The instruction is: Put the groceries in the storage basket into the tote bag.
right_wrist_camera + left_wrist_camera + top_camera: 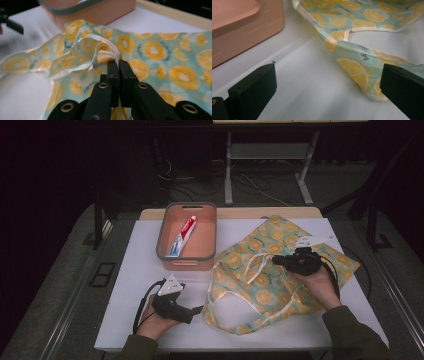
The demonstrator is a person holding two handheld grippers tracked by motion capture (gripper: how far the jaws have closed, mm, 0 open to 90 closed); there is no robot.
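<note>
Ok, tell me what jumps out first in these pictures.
The lemon-print bag sprawls over the right half of the white table, and the right claw is shut on its pale strap. Behind it to the left, a pink bin holds a toothpaste tube. The left claw gapes open at the bag's near corner.

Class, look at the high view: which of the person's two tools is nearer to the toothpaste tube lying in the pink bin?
Left. The left tool sits below the bin holding the toothpaste tube; the right tool lies farther off, out over the lemon-print bag.
</note>
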